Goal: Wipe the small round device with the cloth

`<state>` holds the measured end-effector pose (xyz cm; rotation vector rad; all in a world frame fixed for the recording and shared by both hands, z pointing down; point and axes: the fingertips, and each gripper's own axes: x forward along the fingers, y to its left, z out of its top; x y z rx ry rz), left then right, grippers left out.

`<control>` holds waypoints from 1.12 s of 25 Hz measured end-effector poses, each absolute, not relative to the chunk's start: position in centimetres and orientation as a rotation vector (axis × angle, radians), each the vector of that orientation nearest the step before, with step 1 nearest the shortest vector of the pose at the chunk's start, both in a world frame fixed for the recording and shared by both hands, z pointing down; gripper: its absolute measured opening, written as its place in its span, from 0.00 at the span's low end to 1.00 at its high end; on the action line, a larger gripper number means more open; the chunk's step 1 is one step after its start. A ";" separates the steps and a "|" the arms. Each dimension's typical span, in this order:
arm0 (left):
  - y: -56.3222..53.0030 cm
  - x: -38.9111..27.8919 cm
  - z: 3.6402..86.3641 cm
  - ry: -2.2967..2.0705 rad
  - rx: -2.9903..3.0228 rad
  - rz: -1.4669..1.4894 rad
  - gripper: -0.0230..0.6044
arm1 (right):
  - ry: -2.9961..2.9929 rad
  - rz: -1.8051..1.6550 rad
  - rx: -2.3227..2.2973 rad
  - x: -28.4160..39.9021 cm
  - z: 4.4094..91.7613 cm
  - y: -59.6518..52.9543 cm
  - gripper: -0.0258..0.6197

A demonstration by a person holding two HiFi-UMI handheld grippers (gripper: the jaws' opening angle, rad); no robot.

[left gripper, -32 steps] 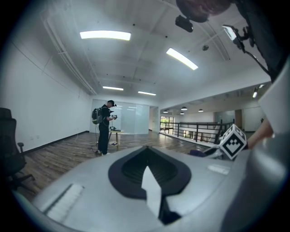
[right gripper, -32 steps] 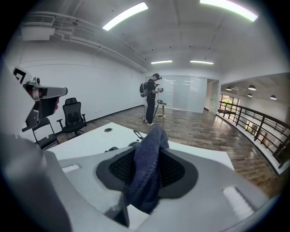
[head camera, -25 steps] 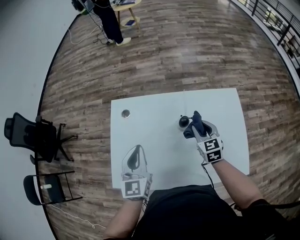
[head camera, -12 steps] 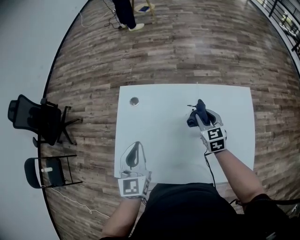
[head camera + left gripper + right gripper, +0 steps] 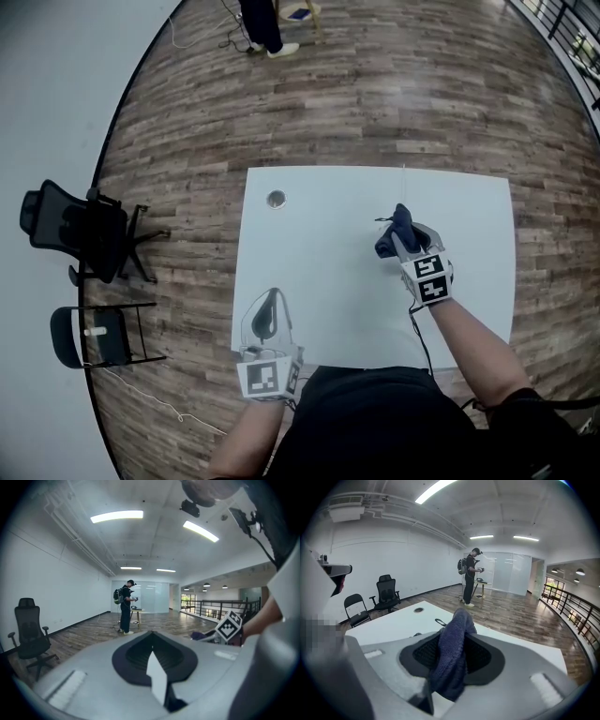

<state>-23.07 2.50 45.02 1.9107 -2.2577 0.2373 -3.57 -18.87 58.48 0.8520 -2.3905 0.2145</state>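
Seated at the 6 o'clock edge of a white table (image 5: 319,244), a person works with a two-jaw gripper in each hand. Nearest, at about 7 o'clock, the left gripper (image 5: 272,298) hangs over the table's near edge, its jaw tips together and nothing between them. Its marker cube (image 5: 265,375) sits close against the person's dark clothing.

Farther in, at about 1 o'clock from the table's middle, the right gripper (image 5: 405,234) is clamped on a dark blue cloth (image 5: 452,658). The cloth runs up between the jaws and bunches past their tips, pressed down toward the tabletop. The small round device cannot be told apart from the cloth and gripper that cover that spot. Only a thin dark cable (image 5: 439,621) shows on the white surface just beyond the cloth.

At 11 o'clock on the table lies a round grommet hole (image 5: 276,199), well apart from both grippers.

Off the table at 9 o'clock, a black office chair (image 5: 80,234) and a folding chair (image 5: 89,337) stand on the wood-plank floor (image 5: 422,94). At about 11 o'clock, far across the room, a second person (image 5: 262,23) stands beside a small table.
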 end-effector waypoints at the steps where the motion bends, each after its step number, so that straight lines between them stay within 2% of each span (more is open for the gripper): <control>1: 2.6 -23.0 45.1 -2.257 1.915 0.233 0.05 | -2.389 0.213 0.849 -3.7 58.5 -18.8 0.25; 28: 4.8 -23.0 44.9 -2.290 1.858 0.263 0.05 | -2.389 0.310 0.671 -6.1 62.5 -13.9 0.25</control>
